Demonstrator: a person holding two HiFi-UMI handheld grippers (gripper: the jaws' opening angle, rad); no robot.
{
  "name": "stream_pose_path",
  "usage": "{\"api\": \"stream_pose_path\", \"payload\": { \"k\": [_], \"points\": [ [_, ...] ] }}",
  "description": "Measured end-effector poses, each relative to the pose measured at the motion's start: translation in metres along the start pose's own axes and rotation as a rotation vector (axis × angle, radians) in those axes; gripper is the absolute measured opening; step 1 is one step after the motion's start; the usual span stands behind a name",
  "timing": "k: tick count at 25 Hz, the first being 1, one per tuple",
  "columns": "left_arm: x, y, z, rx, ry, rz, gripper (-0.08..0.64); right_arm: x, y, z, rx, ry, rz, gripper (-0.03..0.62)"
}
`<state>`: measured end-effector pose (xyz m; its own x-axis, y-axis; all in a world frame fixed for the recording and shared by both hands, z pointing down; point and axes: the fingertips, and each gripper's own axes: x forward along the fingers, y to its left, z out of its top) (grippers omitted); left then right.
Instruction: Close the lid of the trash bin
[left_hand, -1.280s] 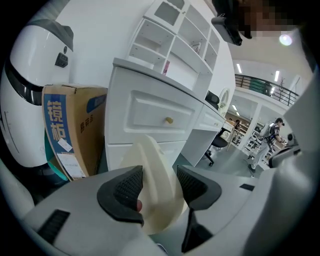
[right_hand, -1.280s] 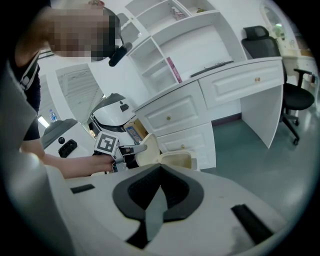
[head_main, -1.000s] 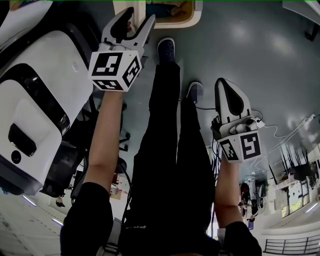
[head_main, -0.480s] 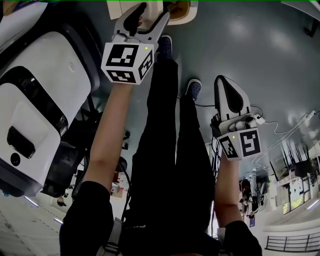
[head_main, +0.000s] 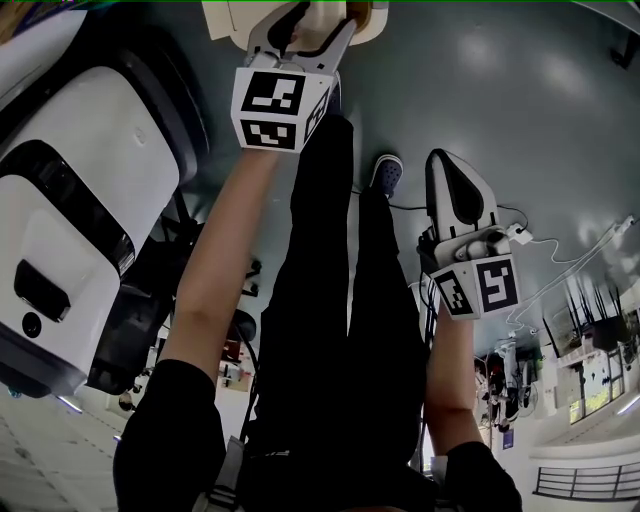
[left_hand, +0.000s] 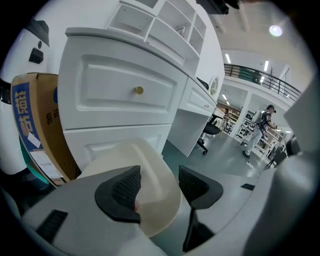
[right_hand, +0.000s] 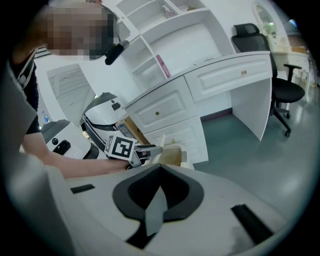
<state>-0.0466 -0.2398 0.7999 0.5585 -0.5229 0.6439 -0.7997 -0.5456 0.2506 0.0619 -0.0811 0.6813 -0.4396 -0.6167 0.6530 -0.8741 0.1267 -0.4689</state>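
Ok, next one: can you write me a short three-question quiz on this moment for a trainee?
1. True or false: the right gripper has its fingers together with nothing between them.
2. What stands between the fingers of the left gripper? A) a cable B) the cream bin lid C) a shoe
3. Fill in: in the left gripper view, the cardboard box stands to the ____ of the white drawer unit.

Key: 1 true; 2 B; 3 left.
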Motion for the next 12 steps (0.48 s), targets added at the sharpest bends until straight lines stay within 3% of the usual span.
{"api": "stream_pose_path", "payload": {
  "k": [12],
  "points": [
    [0.044, -0.007, -0.026, -0.007, 0.095, -0.015, 0.245, 0.001, -0.022, -0.011, 0.046, -0.007, -0.012, 0.003]
  ]
}}
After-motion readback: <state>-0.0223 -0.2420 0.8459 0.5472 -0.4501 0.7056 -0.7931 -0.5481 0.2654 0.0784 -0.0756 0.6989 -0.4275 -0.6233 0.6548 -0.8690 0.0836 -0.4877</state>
